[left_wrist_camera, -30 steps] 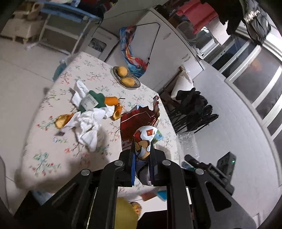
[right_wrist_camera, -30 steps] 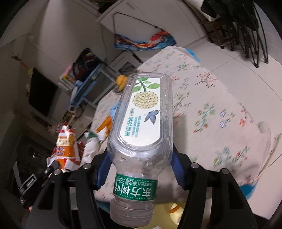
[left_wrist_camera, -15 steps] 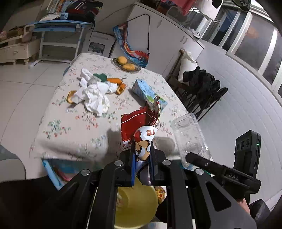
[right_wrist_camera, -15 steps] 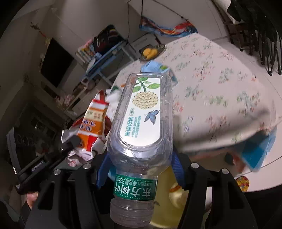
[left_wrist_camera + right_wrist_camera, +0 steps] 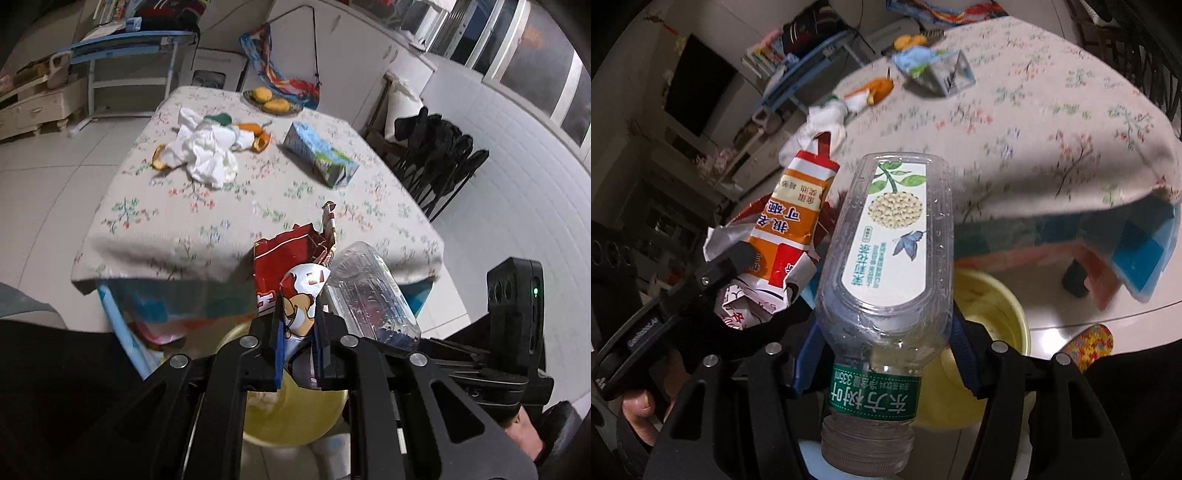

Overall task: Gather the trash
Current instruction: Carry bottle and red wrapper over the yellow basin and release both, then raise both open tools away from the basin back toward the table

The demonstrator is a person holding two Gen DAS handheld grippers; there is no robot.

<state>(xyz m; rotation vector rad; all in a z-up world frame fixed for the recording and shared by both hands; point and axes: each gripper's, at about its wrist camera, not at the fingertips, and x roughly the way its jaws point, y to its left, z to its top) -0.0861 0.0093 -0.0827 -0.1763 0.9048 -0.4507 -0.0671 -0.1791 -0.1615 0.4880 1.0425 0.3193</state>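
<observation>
My left gripper [image 5: 298, 332] is shut on a crumpled red and white snack wrapper [image 5: 284, 269], held just off the table's near edge above a yellow bin [image 5: 295, 417]. The wrapper also shows in the right wrist view [image 5: 783, 236]. My right gripper [image 5: 882, 332] is shut on an empty clear plastic bottle [image 5: 886, 258] with a green neck label, cap end toward the camera, over the yellow bin [image 5: 993, 306]. The bottle also shows in the left wrist view [image 5: 369, 291], right beside the wrapper.
On the floral tablecloth [image 5: 207, 206] lie crumpled white tissues [image 5: 207, 151], orange peels [image 5: 255, 136], a blue-green carton [image 5: 317, 153] and a plate of fruit [image 5: 271, 101]. Black folding chairs [image 5: 439, 155] stand to the right. A blue shelf [image 5: 133, 40] stands behind.
Both grippers pulled back from over the table and lowered past its near edge, still holding the wrapper and the bottle. The yellow bin now lies right below them.
</observation>
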